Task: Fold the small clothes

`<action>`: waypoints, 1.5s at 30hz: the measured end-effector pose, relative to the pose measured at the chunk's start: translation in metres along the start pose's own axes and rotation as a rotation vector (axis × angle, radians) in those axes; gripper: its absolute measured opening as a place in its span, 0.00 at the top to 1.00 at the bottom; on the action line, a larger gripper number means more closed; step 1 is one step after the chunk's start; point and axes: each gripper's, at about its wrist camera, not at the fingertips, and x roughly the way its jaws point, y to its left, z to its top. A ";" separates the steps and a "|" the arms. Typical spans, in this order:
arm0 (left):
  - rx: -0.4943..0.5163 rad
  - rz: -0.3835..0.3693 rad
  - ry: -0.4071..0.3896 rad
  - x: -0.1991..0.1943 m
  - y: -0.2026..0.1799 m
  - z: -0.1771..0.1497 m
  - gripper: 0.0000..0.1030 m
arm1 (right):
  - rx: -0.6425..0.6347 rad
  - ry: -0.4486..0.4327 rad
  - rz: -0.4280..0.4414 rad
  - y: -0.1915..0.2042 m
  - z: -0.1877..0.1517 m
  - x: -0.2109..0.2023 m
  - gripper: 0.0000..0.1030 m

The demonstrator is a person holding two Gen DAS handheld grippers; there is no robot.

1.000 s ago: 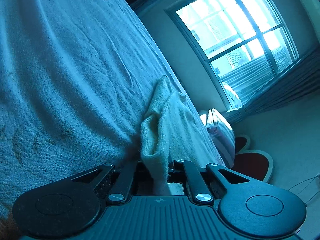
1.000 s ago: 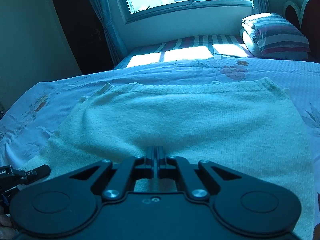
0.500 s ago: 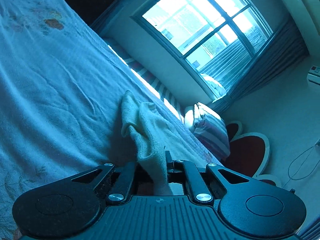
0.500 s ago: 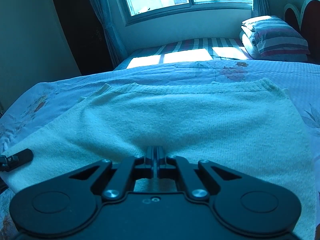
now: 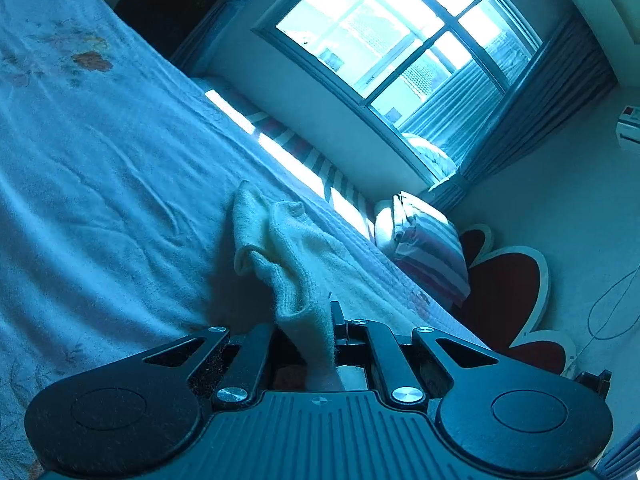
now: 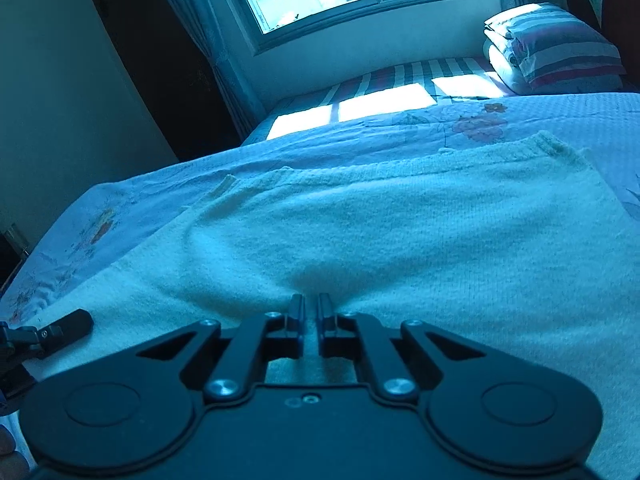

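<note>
A cream knit garment point(image 6: 400, 232) lies spread flat on the pale blue bedspread point(image 6: 360, 148). My right gripper point(image 6: 311, 312) rests low on its near edge. Its jaws are opening: a narrow gap shows between the fingers point(image 6: 296, 314), with cloth under and between them but not pinched. My left gripper point(image 5: 320, 320) is shut on the garment's corner point(image 5: 288, 248) and holds it up off the bed, so the knit hangs in a bunched fold. That gripper's fingertip point(image 6: 68, 326) shows at the left edge of the right wrist view.
Striped folded bedding point(image 6: 552, 48) lies by a red headboard point(image 5: 508, 288) at the far end. A window point(image 5: 392, 44) with curtains is behind the bed. A dark doorway point(image 6: 160, 60) stands at the left. The floral bedspread point(image 5: 100, 160) stretches wide to the left.
My left gripper has risen and rolled, taking the garment's corner up with it. The right gripper's jaws, pressed together before, have parted slightly; it has stayed in place.
</note>
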 end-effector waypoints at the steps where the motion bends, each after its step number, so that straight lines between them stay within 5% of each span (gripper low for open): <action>1: 0.058 -0.011 0.001 0.002 -0.015 0.004 0.94 | 0.020 -0.031 -0.001 -0.005 0.000 -0.009 0.88; 7: 0.434 -0.140 0.103 0.028 -0.119 -0.007 0.95 | 0.145 -0.192 -0.112 -0.058 -0.006 -0.081 0.88; 13: 0.760 -0.262 0.329 0.068 -0.202 -0.086 0.95 | 0.267 -0.289 -0.256 -0.125 -0.024 -0.157 0.88; 16: 0.827 -0.261 0.487 0.086 -0.223 -0.129 0.94 | 0.310 -0.298 -0.317 -0.148 -0.040 -0.182 0.87; 18: 0.890 -0.235 0.473 0.083 -0.230 -0.145 0.94 | 0.337 -0.295 -0.342 -0.161 -0.054 -0.194 0.87; 27: 0.824 -0.260 0.464 0.068 -0.223 -0.123 0.94 | 0.376 -0.260 -0.318 -0.173 -0.079 -0.197 0.80; 28: 0.822 -0.271 0.464 0.061 -0.220 -0.119 0.84 | 0.371 -0.254 -0.305 -0.171 -0.077 -0.193 0.79; 29: 0.817 -0.285 0.465 0.055 -0.218 -0.115 0.52 | 0.362 -0.251 -0.291 -0.167 -0.073 -0.189 0.78; 31: 0.792 -0.311 0.426 0.044 -0.209 -0.102 0.05 | 0.337 -0.244 -0.268 -0.160 -0.067 -0.186 0.77; 33: 0.754 -0.378 0.403 0.029 -0.194 -0.083 0.05 | 0.321 -0.239 -0.248 -0.156 -0.058 -0.179 0.74; 37: 0.652 -0.293 0.310 0.039 -0.168 -0.039 0.19 | 0.302 -0.223 -0.192 -0.152 -0.033 -0.159 0.74; 40: 0.524 -0.227 0.333 0.083 -0.153 -0.016 0.20 | 0.279 -0.208 -0.175 -0.150 -0.015 -0.138 0.72; 45: 0.454 -0.197 0.418 0.143 -0.146 -0.018 0.22 | 0.277 -0.155 -0.167 -0.156 0.007 -0.100 0.69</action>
